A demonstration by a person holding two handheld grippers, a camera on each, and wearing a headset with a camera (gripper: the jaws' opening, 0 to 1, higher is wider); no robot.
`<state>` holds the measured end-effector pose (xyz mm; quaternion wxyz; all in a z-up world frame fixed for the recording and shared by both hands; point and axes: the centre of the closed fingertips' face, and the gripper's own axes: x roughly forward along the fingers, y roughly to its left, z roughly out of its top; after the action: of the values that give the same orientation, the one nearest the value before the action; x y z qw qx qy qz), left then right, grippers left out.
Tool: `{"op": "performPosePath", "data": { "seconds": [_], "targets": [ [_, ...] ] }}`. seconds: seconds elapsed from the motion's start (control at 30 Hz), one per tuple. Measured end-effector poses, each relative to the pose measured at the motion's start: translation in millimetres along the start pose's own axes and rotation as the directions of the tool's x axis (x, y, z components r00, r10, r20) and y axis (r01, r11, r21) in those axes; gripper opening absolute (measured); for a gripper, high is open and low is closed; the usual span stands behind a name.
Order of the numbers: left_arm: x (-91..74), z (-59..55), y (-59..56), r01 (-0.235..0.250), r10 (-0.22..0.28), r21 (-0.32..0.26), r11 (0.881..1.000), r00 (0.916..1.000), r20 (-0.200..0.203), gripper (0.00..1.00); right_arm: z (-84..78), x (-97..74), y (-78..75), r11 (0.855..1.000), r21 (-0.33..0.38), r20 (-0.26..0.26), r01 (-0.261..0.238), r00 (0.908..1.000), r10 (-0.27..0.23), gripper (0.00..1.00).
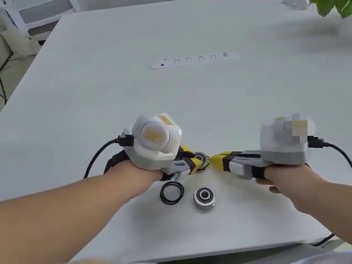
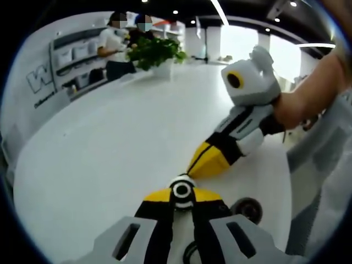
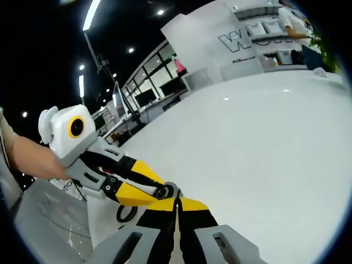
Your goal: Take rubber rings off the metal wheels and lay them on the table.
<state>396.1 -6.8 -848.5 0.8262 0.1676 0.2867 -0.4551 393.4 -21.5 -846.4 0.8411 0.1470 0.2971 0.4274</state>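
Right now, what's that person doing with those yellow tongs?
A person holds a pair of tongs in each hand over a white table. The left tongs are shut on a small metal wheel. The right tongs are shut too, with their tips pointing at that wheel from close by. One black rubber ring lies flat on the table, with a second wheel beside it.

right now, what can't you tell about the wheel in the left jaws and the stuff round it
held wheel: whether a rubber ring is on it; jaws of the left gripper cover its rim in the left gripper view, too small in the head view.
right gripper: whether its shut jaws touch that wheel; tips overlap in the right gripper view.
loose ring: cut off by the bottom edge, left gripper view.
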Motion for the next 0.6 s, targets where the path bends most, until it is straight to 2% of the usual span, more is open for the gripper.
{"op": "performPosePath", "data": {
  "seconds": [0.07,0.13,0.47,0.6],
  "targets": [
    [0.3,0.0,-0.1,-0.003,0.003,0.005,1.0,1.0,-0.003,0.13,-1.4,-1.7,-2.8,0.999,-0.039,-0.018,0.006,0.9998,-0.007,0.0],
    [0.3,0.0,-0.5,-0.003,0.003,0.006,1.0,1.0,-0.005,0.12,-0.3,-1.4,-0.2,1.0,-0.002,-0.006,-0.012,0.9999,0.012,0.0],
    [1.2,0.2,0.8,-0.011,0.011,0.02,1.0,0.9998,-0.016,0.12,1.2,-2.0,2.7,1.0,0.001,-0.003,-0.009,1.0,0.009,0.0],
    [1.6,0.4,0.8,-0.01,0.01,0.025,1.0,0.9998,-0.017,0.12,1.9,-1.3,8.0,0.999,-0.022,-0.01,-0.024,0.9997,0.023,0.0]
  ]
}}
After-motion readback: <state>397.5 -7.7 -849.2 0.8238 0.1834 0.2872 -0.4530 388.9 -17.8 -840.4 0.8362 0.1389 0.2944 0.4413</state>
